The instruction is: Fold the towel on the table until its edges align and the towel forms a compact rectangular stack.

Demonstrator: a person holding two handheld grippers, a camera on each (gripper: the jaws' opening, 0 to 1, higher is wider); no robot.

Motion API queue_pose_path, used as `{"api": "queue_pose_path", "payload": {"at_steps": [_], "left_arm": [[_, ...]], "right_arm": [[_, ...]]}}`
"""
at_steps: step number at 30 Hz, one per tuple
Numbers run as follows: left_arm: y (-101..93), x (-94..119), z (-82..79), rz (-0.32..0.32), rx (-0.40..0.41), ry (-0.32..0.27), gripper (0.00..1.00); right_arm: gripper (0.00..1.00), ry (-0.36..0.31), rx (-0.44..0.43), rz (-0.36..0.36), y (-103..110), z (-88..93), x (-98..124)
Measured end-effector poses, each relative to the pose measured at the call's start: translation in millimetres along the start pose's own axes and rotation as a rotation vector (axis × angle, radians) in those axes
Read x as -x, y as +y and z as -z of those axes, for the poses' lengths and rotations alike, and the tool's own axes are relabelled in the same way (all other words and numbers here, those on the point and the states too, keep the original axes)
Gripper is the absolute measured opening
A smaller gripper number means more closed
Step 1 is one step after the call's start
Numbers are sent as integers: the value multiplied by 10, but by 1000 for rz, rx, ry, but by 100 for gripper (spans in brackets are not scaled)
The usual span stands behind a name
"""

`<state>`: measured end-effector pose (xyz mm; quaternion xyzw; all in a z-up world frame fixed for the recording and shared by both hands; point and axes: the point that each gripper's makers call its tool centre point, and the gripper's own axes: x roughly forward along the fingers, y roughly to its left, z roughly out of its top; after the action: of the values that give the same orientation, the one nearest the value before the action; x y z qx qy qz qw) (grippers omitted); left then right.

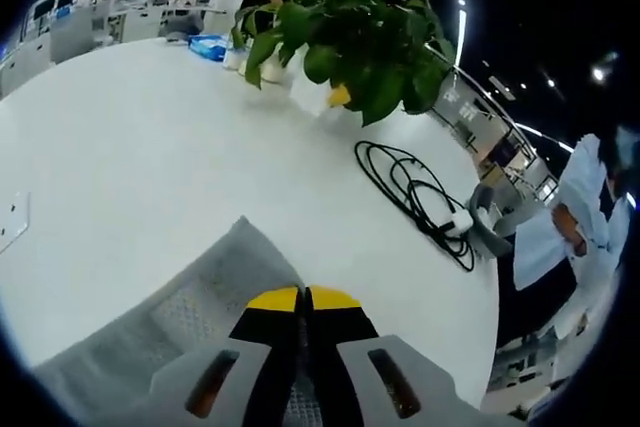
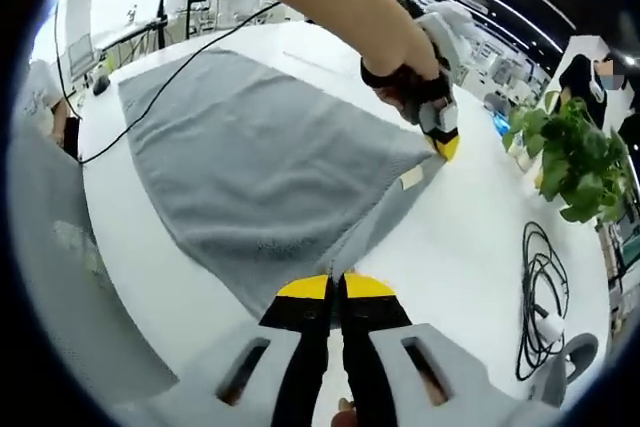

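Note:
A grey towel (image 2: 255,162) lies spread on the white table (image 2: 470,237), one end lifted off the surface. My right gripper (image 2: 336,289) is shut on the towel's near corner, the yellow tips pressed together over the cloth. My left gripper (image 2: 443,135), held by a person's hand, pinches the far corner next to a small white label (image 2: 411,178). In the left gripper view, my left gripper (image 1: 303,298) is shut with the grey towel (image 1: 190,317) bunched under and around its jaws.
A potted green plant (image 1: 350,37) stands at the far side of the white table (image 1: 150,147), with a coiled black cable (image 1: 420,192) and white adapter (image 1: 462,222) beside it. Blue items (image 1: 208,45) lie near the plant (image 2: 570,157). A black cable (image 2: 540,297) lies on the right.

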<state>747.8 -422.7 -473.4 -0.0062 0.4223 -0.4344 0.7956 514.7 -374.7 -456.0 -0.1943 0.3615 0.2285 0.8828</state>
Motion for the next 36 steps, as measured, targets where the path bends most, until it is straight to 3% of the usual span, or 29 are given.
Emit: {"api": "queue_pose_path", "payload": {"at_steps": [7,14,25,36], "left_arm": [[-28,152,-64,15,-19,-7,1],[-29,376,-155,19,-49,-25,1],[62,847,-244,1,-80,-73,1],[198,1234,-318,-20,-72,-123,1]], "right_arm": [[0,-65,-107,-25,31,-179,92],[0,-131,-129,-53,131,-460,188],[0,-201,-77,-119,480,-899,259],[0,-233,-33,-125,591,-1160,359]]}}
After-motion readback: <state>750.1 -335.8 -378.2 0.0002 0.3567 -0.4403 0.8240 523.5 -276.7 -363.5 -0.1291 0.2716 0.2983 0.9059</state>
